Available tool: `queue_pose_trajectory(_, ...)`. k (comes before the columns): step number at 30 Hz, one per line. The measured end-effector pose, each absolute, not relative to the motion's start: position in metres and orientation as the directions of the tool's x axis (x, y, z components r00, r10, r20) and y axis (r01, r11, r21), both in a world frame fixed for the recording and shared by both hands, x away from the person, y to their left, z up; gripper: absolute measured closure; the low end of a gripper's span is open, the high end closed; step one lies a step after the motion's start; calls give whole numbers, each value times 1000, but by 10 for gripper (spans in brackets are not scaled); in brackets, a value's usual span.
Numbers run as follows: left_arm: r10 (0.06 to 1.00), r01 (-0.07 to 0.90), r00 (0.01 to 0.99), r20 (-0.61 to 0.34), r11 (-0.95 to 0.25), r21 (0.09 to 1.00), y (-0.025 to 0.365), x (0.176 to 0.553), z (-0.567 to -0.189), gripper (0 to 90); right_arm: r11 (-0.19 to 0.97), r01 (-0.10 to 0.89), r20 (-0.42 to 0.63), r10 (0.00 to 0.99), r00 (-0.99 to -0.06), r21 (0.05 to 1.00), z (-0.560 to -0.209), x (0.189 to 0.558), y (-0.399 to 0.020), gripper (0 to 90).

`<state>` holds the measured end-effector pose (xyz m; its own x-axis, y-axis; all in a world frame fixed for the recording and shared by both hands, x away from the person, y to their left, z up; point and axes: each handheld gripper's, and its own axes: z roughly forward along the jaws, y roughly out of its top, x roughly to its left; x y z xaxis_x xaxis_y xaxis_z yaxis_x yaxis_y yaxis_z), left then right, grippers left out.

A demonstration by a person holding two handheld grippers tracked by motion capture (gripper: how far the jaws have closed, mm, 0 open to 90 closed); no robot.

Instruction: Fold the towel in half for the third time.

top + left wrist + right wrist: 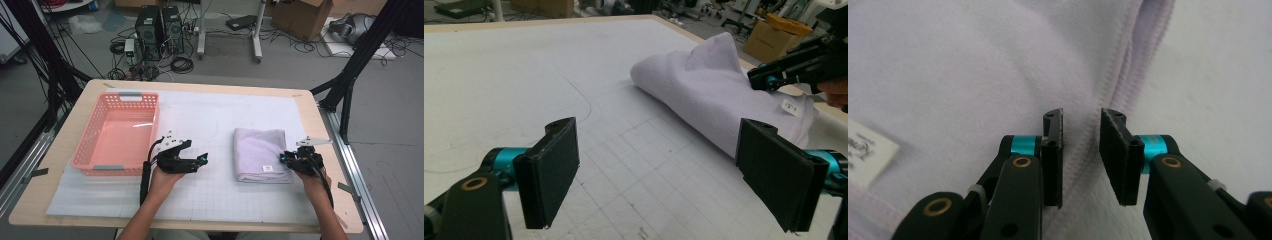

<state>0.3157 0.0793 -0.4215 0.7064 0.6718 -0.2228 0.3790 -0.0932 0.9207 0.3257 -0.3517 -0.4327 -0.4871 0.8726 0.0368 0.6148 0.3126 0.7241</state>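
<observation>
A folded lilac towel lies on the white grid mat, right of centre, with a small white label near its front right corner. My right gripper is at the towel's right edge. In the right gripper view its jaws stand a narrow gap apart over the towel's stitched hem, not pressing on it. My left gripper hovers left of the towel. Its jaws are wide open with nothing between them and point at the towel. The right gripper also appears there, beyond the towel.
A pink plastic basket stands empty at the left of the mat. The wooden table edge runs close behind the towel on the right. Computers, cables and boxes sit on the floor beyond the table.
</observation>
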Motion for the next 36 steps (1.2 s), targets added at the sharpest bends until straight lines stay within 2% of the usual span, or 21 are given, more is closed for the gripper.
queue_pose_trajectory(3,666,375,711,-225,-89,923,78,315,-422,184,253,637,94,884,-459,728,-433,322,-362,704)
queue_pose_trajectory(8,664,373,715,-218,-99,922,77,315,-422,184,273,497,33,852,-523,823,-414,330,-348,635)
queue_pose_trajectory(11,662,371,718,-215,-102,923,76,315,-423,184,312,479,8,832,-555,820,-417,349,-334,597)
queue_pose_trajectory(14,657,372,723,-215,-108,922,76,315,-423,185,323,532,9,849,-529,783,-426,370,-324,579)
queue_pose_trajectory(17,656,365,724,-213,-103,925,77,314,-422,185,294,586,28,878,-478,755,-433,380,-332,618)
queue_pose_trajectory(21,668,356,716,-202,-100,929,78,314,-422,184,322,611,-29,898,-439,723,-427,370,-338,628)
queue_pose_trajectory(23,668,361,714,-207,-98,927,77,314,-422,181,326,588,-35,892,-450,740,-422,360,-341,602)
queue_pose_trajectory(26,663,365,718,-212,-99,926,77,315,-422,177,293,554,23,870,-493,779,-416,342,-345,570)
queue_pose_trajectory(30,665,365,715,-215,-92,926,78,315,-422,177,373,543,-3,826,-564,752,-421,318,-340,567)
queue_pose_trajectory(32,663,364,717,-217,-91,927,78,315,-422,178,399,557,-36,835,-550,729,-427,311,-341,567)
queue_pose_trajectory(36,653,359,727,-211,-99,928,78,314,-421,178,363,562,-8,845,-534,743,-425,300,-355,556)
